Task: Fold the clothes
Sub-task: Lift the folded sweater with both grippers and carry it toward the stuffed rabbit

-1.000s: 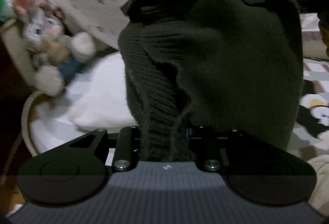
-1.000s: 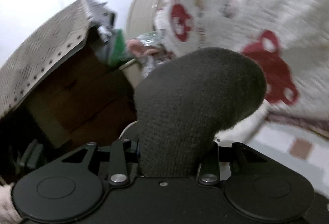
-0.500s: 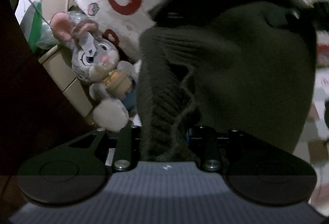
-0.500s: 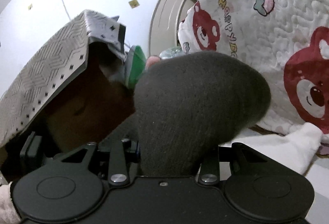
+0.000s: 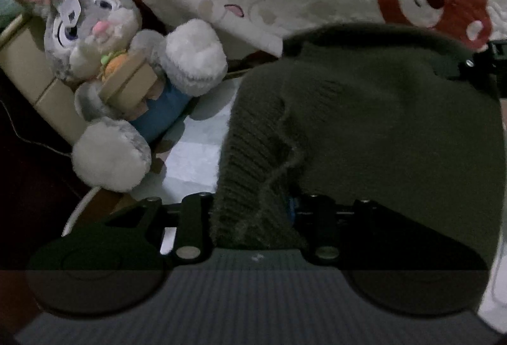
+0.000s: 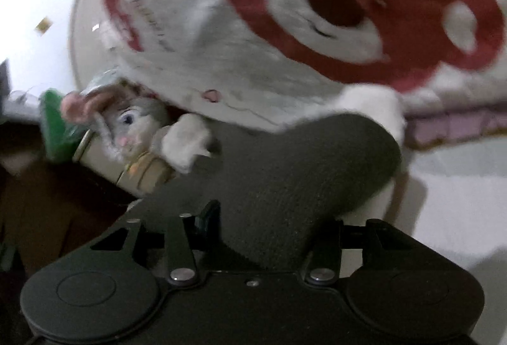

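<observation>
- Left gripper clamping the ribbed edge of the dark green knitted garment, cloth running off toward 1 o'clock.
- Right gripper pinching the same knit, bulging toward 1 o'clock.
- Hanging between both, above the white bedding, beside the plush rabbit.

Left gripper: matte black body, two rounded lobes with shallow circular recesses, two black finger arms each pinned by silver round-head screw, ribbed grey panel along base, small blue part beside right arm. Right gripper: same black twin-lobe shape, two silver pivot screws, small centre screw, triangular cutouts near arms.
</observation>
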Action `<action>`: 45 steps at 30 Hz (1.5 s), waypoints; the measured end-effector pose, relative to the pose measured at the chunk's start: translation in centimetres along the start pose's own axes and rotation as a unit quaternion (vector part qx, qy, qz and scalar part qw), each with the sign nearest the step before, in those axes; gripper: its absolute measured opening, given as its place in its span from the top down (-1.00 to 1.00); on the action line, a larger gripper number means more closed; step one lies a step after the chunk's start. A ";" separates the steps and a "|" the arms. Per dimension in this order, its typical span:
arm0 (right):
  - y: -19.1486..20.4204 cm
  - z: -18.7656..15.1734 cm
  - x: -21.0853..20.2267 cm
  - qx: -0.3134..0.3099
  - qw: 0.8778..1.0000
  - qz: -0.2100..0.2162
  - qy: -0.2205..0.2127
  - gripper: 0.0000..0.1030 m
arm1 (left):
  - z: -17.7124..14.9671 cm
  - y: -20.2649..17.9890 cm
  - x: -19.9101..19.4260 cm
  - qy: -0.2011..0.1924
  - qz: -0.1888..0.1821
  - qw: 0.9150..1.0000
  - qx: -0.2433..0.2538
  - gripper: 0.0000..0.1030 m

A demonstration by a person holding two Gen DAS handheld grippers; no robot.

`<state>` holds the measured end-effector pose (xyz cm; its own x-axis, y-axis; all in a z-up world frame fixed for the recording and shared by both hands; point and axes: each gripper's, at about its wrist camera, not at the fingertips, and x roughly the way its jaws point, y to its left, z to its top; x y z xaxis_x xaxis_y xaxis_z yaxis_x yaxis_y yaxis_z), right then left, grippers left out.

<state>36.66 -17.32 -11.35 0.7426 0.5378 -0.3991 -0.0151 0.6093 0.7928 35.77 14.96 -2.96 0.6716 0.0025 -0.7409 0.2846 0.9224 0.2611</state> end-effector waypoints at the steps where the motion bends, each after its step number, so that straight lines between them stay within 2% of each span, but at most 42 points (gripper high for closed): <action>1: -0.4 -0.7 -0.5 0.039 0.999 0.003 0.000 -0.14 | -0.2 0.4 0.1 0.001 -0.006 1.000 -0.012 0.37; 3: -1.1 -2.2 -1.4 0.117 0.993 0.009 0.000 -0.18 | -0.6 1.1 0.4 0.004 -0.017 0.999 -0.034 0.35; 4: -0.8 -3.6 -2.1 0.117 0.993 0.020 0.007 -0.19 | -0.8 1.5 0.6 0.004 -0.022 0.999 -0.037 0.35; 7: 0.8 -7.8 -3.8 0.053 0.998 0.029 0.001 -0.23 | -1.3 2.5 0.9 0.002 -0.036 0.998 -0.047 0.31; 11: 0.2 -12.5 -2.8 0.114 0.987 0.097 0.057 -0.23 | -1.2 2.4 0.8 0.002 -0.037 0.998 -0.048 0.31; 13: 0.9 -12.3 -2.9 0.100 0.987 0.104 0.075 -0.25 | -1.1 2.2 0.6 0.002 -0.033 0.999 -0.042 0.32; 16: 2.0 -12.0 -3.1 0.077 0.985 0.114 0.102 -0.32 | -0.3 2.8 0.4 0.017 -0.038 0.997 -0.062 0.36; 17: 2.3 -11.8 -3.1 0.069 0.984 0.117 0.111 0.05 | 0.1 3.1 0.3 0.024 -0.041 0.996 -0.074 0.37; 18: 2.7 -11.7 -3.2 0.062 0.984 0.120 0.120 0.29 | 0.5 3.5 0.2 0.031 -0.045 0.995 -0.088 0.37; 19: 3.1 -11.6 -3.2 0.054 0.982 0.124 0.128 0.32 | 0.8 4.3 0.3 0.044 -0.060 0.990 -0.123 0.37; 20: 3.4 -11.5 -3.2 0.046 0.981 0.127 0.137 0.33 | 0.9 5.7 0.5 0.066 -0.090 0.976 -0.184 0.38; 21: 3.8 -11.3 -3.3 0.039 0.980 0.130 0.146 0.33 | 0.4 7.0 1.0 0.083 -0.113 0.962 -0.234 0.38; 23: 4.5 -11.1 -3.4 0.023 0.977 0.136 0.164 0.33 | -0.4 9.5 1.9 0.115 -0.156 0.925 -0.326 0.35; 24: 4.1 -11.0 -3.6 0.014 0.978 0.121 0.170 0.33 | -1.0 9.8 2.4 0.121 -0.158 0.923 -0.330 0.28; 26: 3.4 -11.5 -3.7 -0.003 0.979 0.089 0.186 0.28 | -2.2 9.2 2.9 0.120 -0.148 0.932 -0.309 0.18; 29: 2.6 -13.4 -3.2 -0.028 0.975 0.038 0.217 0.11 | -3.8 8.2 2.5 0.083 -0.133 0.949 -0.274 0.04; 31: 2.3 -14.6 -4.6 -0.048 0.976 0.037 0.207 0.06 | -5.1 8.9 2.2 0.066 -0.142 0.943 -0.292 -0.03; 33: 1.2 -15.2 -5.7 -0.048 0.976 0.052 0.207 0.05 | -6.2 9.9 2.1 0.067 -0.137 0.938 -0.311 -0.09; 38: -0.9 -13.2 -7.8 0.026 0.991 0.065 0.118 0.00 | -7.8 11.3 1.1 0.067 -0.097 0.945 -0.304 -0.09; 41: -1.0 -12.5 -8.8 0.028 0.996 0.064 0.059 -0.04 | -6.9 10.5 0.0 0.093 -0.077 0.966 -0.227 -0.11; 42: -1.5 -12.5 -8.7 0.044 0.995 0.075 0.053 -0.04 | -6.1 9.4 -0.7 0.089 -0.044 0.981 -0.168 -0.12; 43: -2.1 -12.6 -8.7 0.059 0.993 0.086 0.047 -0.04 | -5.4 8.2 -1.6 0.084 -0.003 0.989 -0.122 -0.11; 44: -3.3 -13.1 -8.2 0.092 0.989 0.105 0.056 -0.04 | -4.7 7.1 -2.4 0.076 0.035 0.993 -0.079 -0.07; 45: -4.2 -13.5 -8.2 0.111 0.987 0.105 0.053 -0.04 | -4.2 6.4 -3.4 0.051 0.038 0.996 -0.069 -0.07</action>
<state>21.64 -16.41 -17.64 0.6650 0.7030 -0.2519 -0.0046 0.3412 0.9400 32.42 22.46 -1.35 0.6129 0.1073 -0.7828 0.1337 0.9624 0.2366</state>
